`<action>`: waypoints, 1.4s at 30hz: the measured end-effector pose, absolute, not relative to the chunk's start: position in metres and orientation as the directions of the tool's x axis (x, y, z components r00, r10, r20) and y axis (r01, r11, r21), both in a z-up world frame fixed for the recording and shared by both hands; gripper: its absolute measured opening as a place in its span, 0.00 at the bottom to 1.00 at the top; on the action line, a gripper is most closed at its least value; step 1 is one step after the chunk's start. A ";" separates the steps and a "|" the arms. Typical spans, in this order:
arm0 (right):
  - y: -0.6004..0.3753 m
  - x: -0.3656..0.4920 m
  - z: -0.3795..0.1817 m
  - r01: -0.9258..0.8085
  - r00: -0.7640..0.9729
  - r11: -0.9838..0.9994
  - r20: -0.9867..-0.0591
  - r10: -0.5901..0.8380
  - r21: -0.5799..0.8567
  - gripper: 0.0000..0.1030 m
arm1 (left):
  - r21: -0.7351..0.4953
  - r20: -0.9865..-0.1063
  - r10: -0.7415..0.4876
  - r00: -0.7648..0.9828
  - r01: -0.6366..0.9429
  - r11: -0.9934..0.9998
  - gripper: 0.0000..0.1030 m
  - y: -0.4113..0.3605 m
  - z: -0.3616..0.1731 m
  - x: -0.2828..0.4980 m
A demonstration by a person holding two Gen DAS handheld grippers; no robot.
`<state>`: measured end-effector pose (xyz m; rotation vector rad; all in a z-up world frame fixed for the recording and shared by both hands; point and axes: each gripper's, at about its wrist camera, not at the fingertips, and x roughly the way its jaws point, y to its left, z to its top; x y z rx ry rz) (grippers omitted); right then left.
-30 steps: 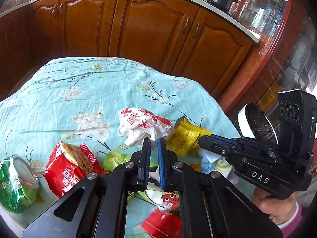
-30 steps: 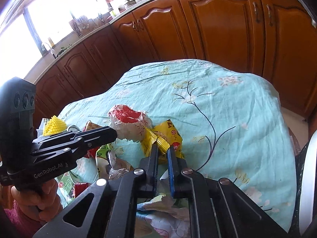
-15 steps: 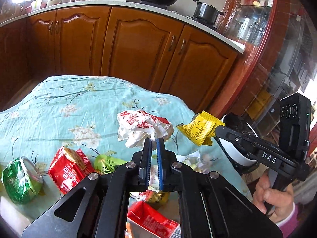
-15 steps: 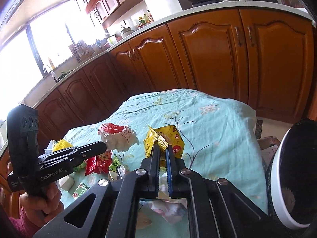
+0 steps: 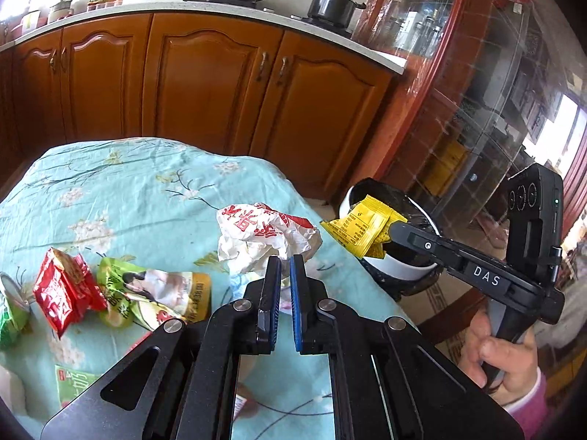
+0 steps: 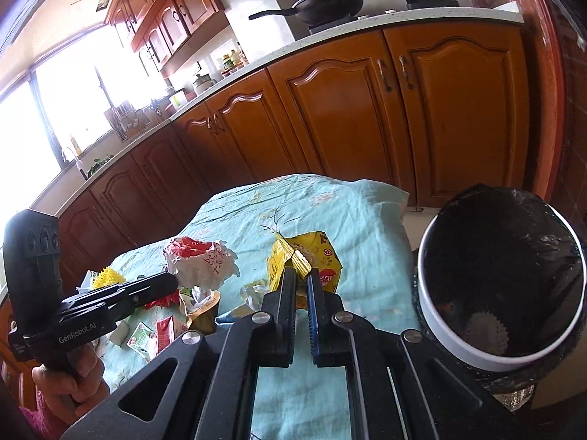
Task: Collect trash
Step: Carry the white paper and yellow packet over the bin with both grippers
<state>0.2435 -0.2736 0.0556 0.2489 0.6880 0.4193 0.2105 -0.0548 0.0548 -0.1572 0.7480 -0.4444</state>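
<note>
The right gripper (image 6: 300, 275) pinches a yellow wrapper (image 6: 315, 256) beside the black-lined bin (image 6: 440, 326), holding a paper cup liner (image 6: 489, 332).

So the right hand-held gripper (image 6: 301, 275) lifts the yellow wrapper (image 6: 304, 260) off the table (image 6: 330, 201), past its right edge, up to the bin's (image 6: 458, 344) rim. The left hand-held gripper (image 5: 285, 267) rises off the wrapper pile too, pinching nothing.

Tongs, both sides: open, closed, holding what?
Left tongs: closed on the crumpled white wrapper.
Right tongs: closed on the yellow packet, near the trash bin.
</note>
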 end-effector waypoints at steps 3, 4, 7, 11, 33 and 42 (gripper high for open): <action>-0.286 0.234 0.055 -0.268 0.706 0.893 -0.557 0.437 0.361 0.05 | -0.294 -0.625 -0.461 0.630 0.357 0.887 0.04 -0.070 0.053 0.206; -0.290 0.232 0.055 -0.261 0.709 0.895 -0.557 0.432 0.362 0.05 | -0.293 -0.626 -0.466 0.625 0.365 0.884 0.04 -0.074 0.054 0.205; -0.304 0.226 0.054 -0.239 0.718 0.899 -0.557 0.417 0.366 0.05 | -0.287 -0.628 -0.478 0.614 0.388 0.876 0.04 -0.087 0.055 0.202; -0.320 0.217 0.052 -0.208 0.730 0.905 -0.557 0.396 0.371 0.05 | -0.279 -0.633 -0.492 0.597 0.416 0.865 0.04 -0.104 0.055 0.200; -0.397 0.197 0.044 -0.092 0.776 0.910 -0.543 0.320 0.404 0.05 | -0.248 -0.660 -0.523 0.539 0.501 0.829 0.04 -0.170 0.054 0.216; -0.416 0.206 0.042 -0.066 0.785 0.907 -0.539 0.305 0.417 0.05 | -0.255 -0.673 -0.535 0.511 0.518 0.816 0.04 -0.194 0.052 0.239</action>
